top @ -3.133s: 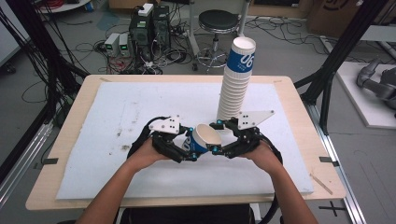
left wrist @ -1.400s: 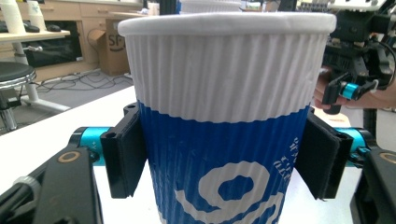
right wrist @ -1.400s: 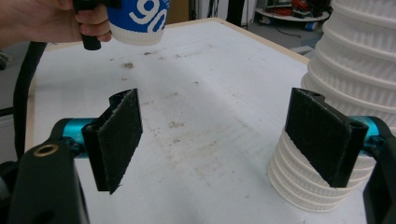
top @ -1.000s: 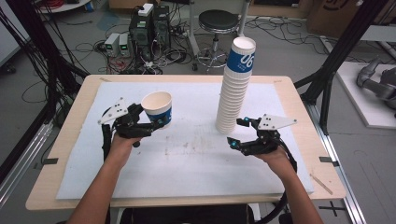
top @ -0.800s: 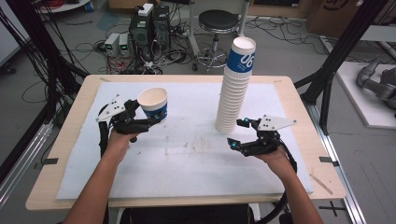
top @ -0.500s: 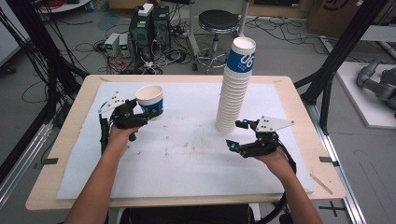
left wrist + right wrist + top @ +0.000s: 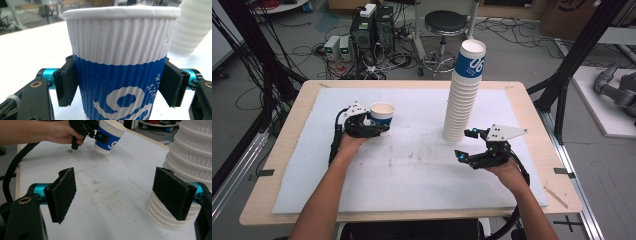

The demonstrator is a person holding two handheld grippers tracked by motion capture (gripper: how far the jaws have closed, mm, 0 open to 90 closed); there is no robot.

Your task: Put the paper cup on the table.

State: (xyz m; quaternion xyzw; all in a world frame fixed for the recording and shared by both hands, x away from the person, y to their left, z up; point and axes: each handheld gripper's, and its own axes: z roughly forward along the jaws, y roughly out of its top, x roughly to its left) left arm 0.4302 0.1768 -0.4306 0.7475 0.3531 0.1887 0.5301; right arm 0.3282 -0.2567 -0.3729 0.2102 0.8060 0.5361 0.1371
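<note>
A ribbed paper cup (image 7: 381,115), white above and blue below, stands upright between the pads of my left gripper (image 7: 379,126), which is shut on its blue band. In the left gripper view the cup (image 7: 120,62) is pressed from both sides by the left gripper (image 7: 120,83). In the right gripper view the cup (image 7: 108,137) hangs slightly tilted, close over the mat. A tall stack of the same cups (image 7: 463,95) rises at the middle right. Just in front of the stack's base, my right gripper (image 7: 464,144) is open and holds nothing. The stack (image 7: 190,170) stands behind the right pad of that right gripper (image 7: 117,192).
A white mat (image 7: 412,170) covers most of the wooden table (image 7: 562,200). Beyond the far edge are a stool (image 7: 445,22) and computer boxes (image 7: 372,25) on the floor. Black frame posts (image 7: 577,55) stand at the table's right.
Three seconds ago both grippers met at the cup in the middle. Since then the left one has carried it to the far left and lowered it toward the mat. The right gripper has kept still.
</note>
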